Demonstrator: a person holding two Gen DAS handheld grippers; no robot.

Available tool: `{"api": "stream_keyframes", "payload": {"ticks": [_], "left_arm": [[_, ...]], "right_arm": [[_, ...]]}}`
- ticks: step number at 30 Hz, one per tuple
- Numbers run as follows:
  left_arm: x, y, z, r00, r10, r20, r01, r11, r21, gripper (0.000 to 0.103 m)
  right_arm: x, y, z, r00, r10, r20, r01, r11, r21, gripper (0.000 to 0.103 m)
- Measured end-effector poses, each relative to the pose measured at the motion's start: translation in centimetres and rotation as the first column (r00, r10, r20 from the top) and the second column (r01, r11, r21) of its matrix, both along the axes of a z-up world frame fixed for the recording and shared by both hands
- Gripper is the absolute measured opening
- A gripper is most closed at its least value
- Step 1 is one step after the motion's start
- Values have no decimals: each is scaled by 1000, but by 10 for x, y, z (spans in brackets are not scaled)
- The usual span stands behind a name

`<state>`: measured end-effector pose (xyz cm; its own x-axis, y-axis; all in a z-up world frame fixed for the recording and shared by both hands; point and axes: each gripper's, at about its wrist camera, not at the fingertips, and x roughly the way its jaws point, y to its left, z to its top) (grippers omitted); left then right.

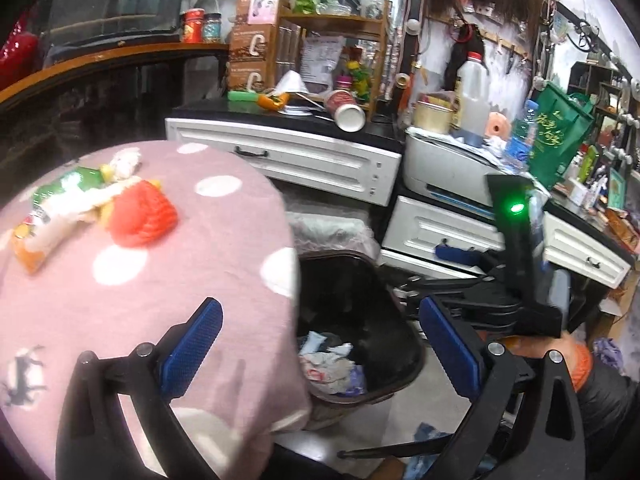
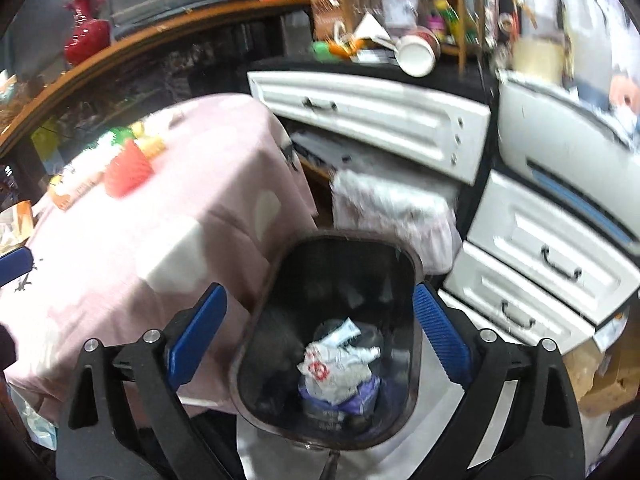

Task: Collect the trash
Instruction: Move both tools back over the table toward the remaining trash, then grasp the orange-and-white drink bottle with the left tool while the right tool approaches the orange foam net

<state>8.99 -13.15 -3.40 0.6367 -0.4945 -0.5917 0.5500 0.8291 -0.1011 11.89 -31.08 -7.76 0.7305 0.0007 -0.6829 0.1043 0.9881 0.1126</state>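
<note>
The right tool (image 2: 320, 340) stands wide, its two blue ribbed pads (image 2: 198, 334) far apart with nothing between them, and it hangs directly above the dark plastic trash bin with rounded corners (image 2: 416, 264). On the bottom of this bin lies crumpled white paper trash with a red mark (image 2: 340, 364), on top of some bluish-purple wrapping. The left tool (image 1: 320, 348) is also wide and holds nothing; its left pad is over the edge of the pink cloth with white dots (image 1: 160, 300), and its right pad is beside the bin. This cloth covers the counter just left of the bin. On the far part of the cloth more trash remains: a red ribbed foam fruit net (image 1: 144, 216), and touching it a heap of green and orange snack wrappers with white tissue (image 1: 68, 200). Behind the bin stand white drawers with black handles (image 1: 304, 160), and on their black top lies a tipped-over paper cup (image 1: 346, 110) among many other things. The right wrist view is somewhat blurred.
</note>
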Motion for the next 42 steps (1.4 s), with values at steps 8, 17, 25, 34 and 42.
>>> {"api": "stream_keyframes", "payload": {"ticks": [8,17,25,34,42], "left_arm": [[16,53,2,995,93,-25,-92,996,20,97],[40,122,2,972,232,-45,-229,971,66,97],[78,180,4,944,329,-5,-322,929,183,97],[160,195,3,960,278,-28,-250,901,355,97],[222,190,-6,964,252,-82,-186,864,468,97]], "right_arm": [[16,38,26,992,118,43,-119,992,39,94],[40,91,37,969,247,22,-248,964,93,94],[64,133,46,941,337,22,-338,936,100,94],[92,164,51,917,398,18,-398,913,91,94],[99,170,41,910,415,-17,-412,906,103,94]]}}
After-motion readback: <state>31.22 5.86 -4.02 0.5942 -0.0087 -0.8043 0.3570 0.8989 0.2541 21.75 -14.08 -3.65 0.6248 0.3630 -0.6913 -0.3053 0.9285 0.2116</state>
